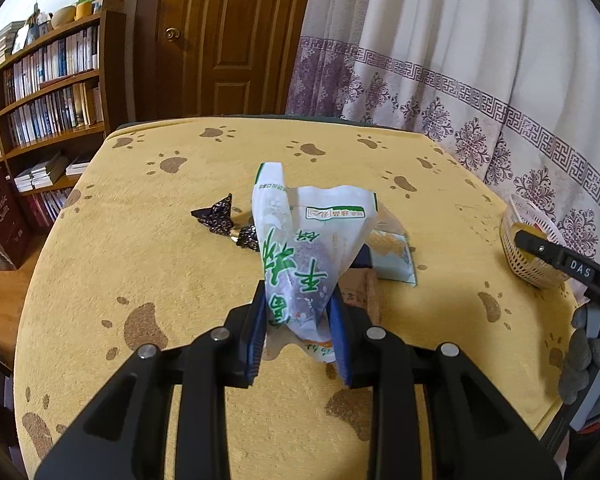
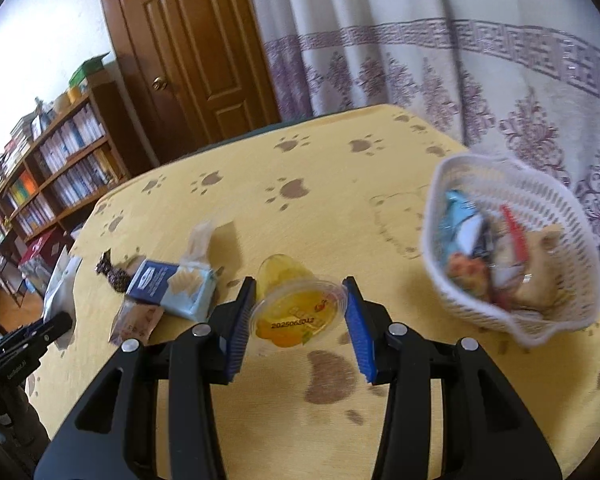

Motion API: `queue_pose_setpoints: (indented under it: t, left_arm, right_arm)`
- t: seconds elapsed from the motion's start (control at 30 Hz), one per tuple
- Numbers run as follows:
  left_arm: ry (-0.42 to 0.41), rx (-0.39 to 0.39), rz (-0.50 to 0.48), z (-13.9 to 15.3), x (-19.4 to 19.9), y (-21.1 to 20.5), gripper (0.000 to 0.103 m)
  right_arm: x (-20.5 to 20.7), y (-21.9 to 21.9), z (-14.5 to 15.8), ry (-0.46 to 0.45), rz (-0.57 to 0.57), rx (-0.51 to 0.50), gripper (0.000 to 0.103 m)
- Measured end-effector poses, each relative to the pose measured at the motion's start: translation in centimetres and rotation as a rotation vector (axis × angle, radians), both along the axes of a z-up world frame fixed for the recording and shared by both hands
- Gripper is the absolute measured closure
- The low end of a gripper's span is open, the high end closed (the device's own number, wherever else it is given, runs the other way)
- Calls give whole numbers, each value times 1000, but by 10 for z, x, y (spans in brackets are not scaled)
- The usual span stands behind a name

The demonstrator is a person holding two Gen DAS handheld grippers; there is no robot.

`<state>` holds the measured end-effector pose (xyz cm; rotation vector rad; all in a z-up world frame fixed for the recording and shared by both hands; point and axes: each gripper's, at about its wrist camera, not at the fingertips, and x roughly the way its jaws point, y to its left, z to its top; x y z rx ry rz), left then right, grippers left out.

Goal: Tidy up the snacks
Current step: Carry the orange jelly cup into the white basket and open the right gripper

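My left gripper [image 1: 300,332] is shut on a white snack bag with green print [image 1: 300,248] and holds it upright above the yellow paw-print table [image 1: 140,240]. My right gripper [image 2: 298,324] is shut on a yellow jelly cup [image 2: 296,308] and holds it above the table, left of the white woven basket [image 2: 452,280]. The basket holds several wrapped snacks. A blue-and-white snack packet [image 2: 172,288], a dark patterned candy [image 2: 114,274] and a small tan packet [image 2: 134,320] lie on the table at the left.
The basket also shows at the right edge of the left wrist view [image 1: 532,256], with the right gripper in front of it. A bookshelf [image 1: 48,92], a wooden door [image 1: 228,36] and a patterned curtain [image 1: 460,60] stand behind the table.
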<state>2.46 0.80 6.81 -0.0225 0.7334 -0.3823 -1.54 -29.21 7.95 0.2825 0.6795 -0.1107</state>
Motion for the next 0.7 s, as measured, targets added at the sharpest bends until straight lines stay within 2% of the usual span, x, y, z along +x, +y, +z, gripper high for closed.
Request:
queue_pose_setpoints:
  t: [0.7]
  left_arm:
    - [-33, 24, -59, 16, -14, -30, 74]
  right_arm:
    - [-49, -104, 12, -55, -284, 3, 58]
